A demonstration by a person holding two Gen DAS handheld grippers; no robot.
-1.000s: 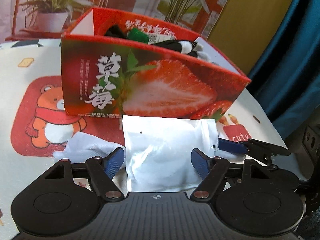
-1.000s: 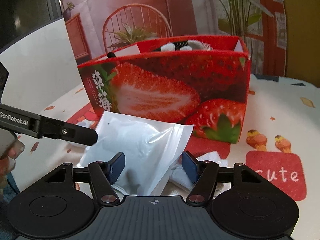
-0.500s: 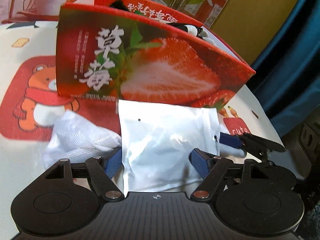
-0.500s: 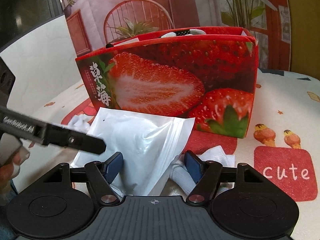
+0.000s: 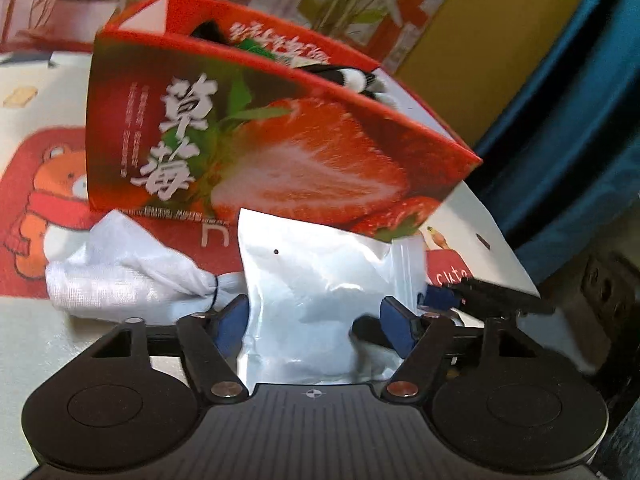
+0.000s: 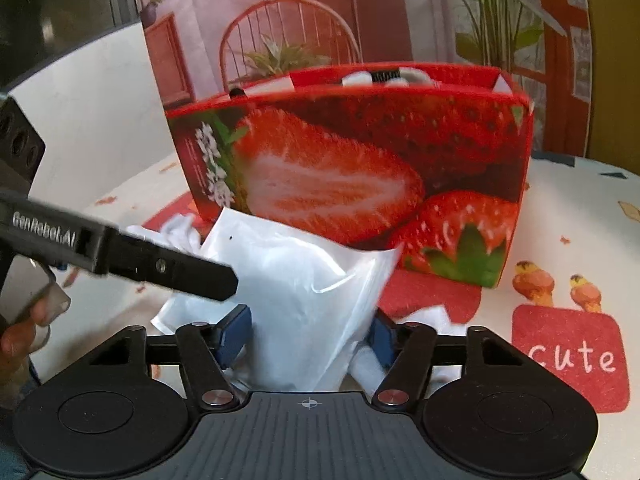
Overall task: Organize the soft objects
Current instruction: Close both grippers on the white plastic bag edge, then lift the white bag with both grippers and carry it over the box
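Slippage worries us: both the left gripper (image 5: 314, 316) and right gripper (image 6: 308, 334) stand open around the glossy white zip pouch (image 5: 320, 300), near the strawberry box (image 5: 280, 148).

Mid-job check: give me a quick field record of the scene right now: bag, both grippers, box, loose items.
white bag: plastic zip pouch, between both grippers, in front of the box
left gripper: jaws apart, either side of the pouch
right gripper: jaws apart, either side of the pouch
strawberry box: open top, soft items inside
white cloth: on the tablecloth, left of the pouch
grip on pouch: cannot tell
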